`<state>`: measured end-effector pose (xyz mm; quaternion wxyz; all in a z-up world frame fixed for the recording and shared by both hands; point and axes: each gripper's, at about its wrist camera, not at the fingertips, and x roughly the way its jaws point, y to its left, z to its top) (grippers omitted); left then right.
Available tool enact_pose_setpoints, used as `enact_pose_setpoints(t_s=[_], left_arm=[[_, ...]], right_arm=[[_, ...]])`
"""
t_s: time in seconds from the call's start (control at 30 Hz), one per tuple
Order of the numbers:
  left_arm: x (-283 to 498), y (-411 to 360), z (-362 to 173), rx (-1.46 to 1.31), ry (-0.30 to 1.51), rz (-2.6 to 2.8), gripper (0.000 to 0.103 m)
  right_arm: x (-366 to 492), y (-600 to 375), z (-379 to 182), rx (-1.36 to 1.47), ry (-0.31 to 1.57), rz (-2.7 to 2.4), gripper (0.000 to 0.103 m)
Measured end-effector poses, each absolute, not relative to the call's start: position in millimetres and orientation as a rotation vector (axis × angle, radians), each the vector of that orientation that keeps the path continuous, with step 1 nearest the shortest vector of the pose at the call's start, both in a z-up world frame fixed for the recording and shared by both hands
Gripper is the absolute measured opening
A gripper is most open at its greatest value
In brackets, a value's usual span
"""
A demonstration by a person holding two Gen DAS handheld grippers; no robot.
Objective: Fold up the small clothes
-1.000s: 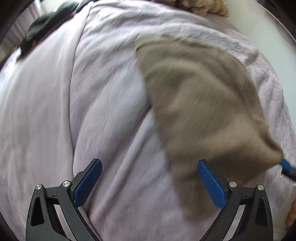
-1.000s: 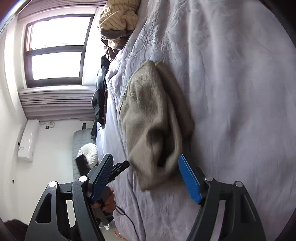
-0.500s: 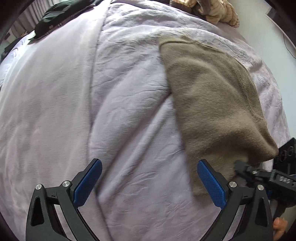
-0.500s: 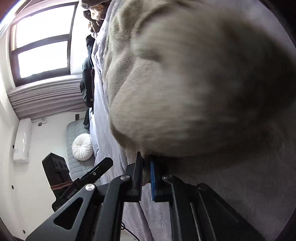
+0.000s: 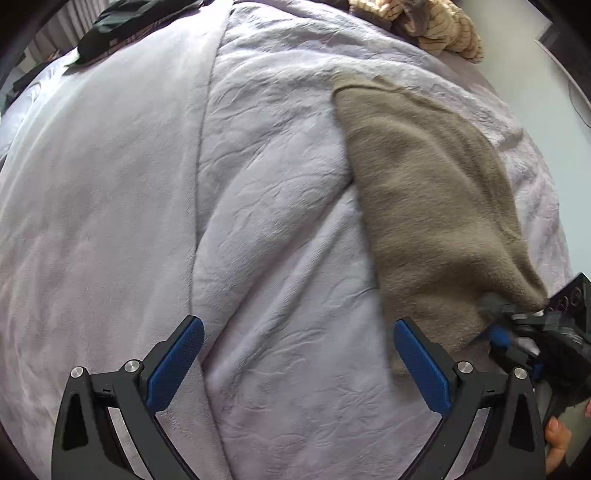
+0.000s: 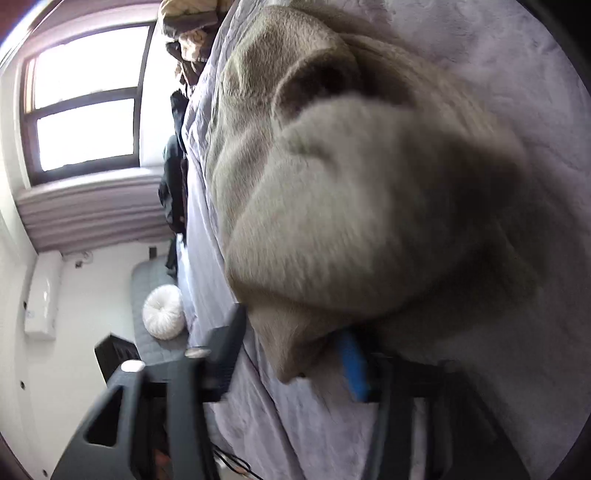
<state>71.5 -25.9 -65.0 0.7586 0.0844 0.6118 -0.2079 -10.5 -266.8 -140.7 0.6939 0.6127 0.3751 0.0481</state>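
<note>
A taupe fleece garment (image 5: 424, 203) lies on the lilac bedspread (image 5: 147, 184), toward the right in the left wrist view. My left gripper (image 5: 295, 325) hovers open over bare bedspread, its right finger beside the garment's near edge. My right gripper (image 5: 498, 325) is at the garment's lower right corner. Seen from the right wrist, the garment (image 6: 351, 221) bulges close to the lens. There the right gripper (image 6: 291, 332) has its jaws apart, with a fold of the corner hanging between them against the blue pad (image 6: 352, 362).
A striped tan heap of clothes (image 5: 436, 29) and dark garments (image 5: 122, 29) lie at the bed's far edge. A person's hand (image 5: 557, 439) holds the right gripper. Beyond the bed are a window (image 6: 85, 110) and a white round cushion (image 6: 164, 312).
The right gripper closed in on the garment's corner and shut on it half a second ago; its jaws now stand apart around the fold. The left gripper drifted left off the garment.
</note>
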Motion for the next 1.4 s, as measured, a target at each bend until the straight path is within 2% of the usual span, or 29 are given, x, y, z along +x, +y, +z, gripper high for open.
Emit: enact_pose_setpoints(t_s=[0.13, 0.37, 0.47, 0.73, 0.9, 1.03, 1.27, 1.4], left_arm=[[75, -38, -63, 0.185, 1.314, -0.474, 0.103], [65, -87, -118, 0.327, 1.376, -0.484, 0.103], [59, -91, -117, 0.350, 1.350, -0.490, 0.103], [63, -93, -117, 0.337, 1.371, -0.484, 0.103], [60, -91, -119, 0.331, 1.375, -0.478, 0.103], [60, -94, -123, 0.333, 1.378, -0.488, 0.103], [63, -96, -126, 0.336, 1.383, -0.479, 0.103], [63, -99, -126, 0.339, 1.383, -0.481, 0.103]], right_arm=[[-13, -247, -122, 1.341, 0.786, 0.117, 0.008], [-32, -220, -163, 1.376, 0.956, 0.068, 0.007], [-29, -224, -140, 1.247, 1.051, 0.074, 0.011], [-23, -252, -53, 0.922, 0.993, 0.086, 0.011], [18, -282, -90, 0.768, 1.126, -0.057, 0.011], [-2, -306, -121, 0.811, 1.146, -0.073, 0.001], [-19, -312, -116, 0.795, 1.156, -0.058, 0.001], [-13, -306, -108, 0.826, 1.153, -0.051, 0.005]])
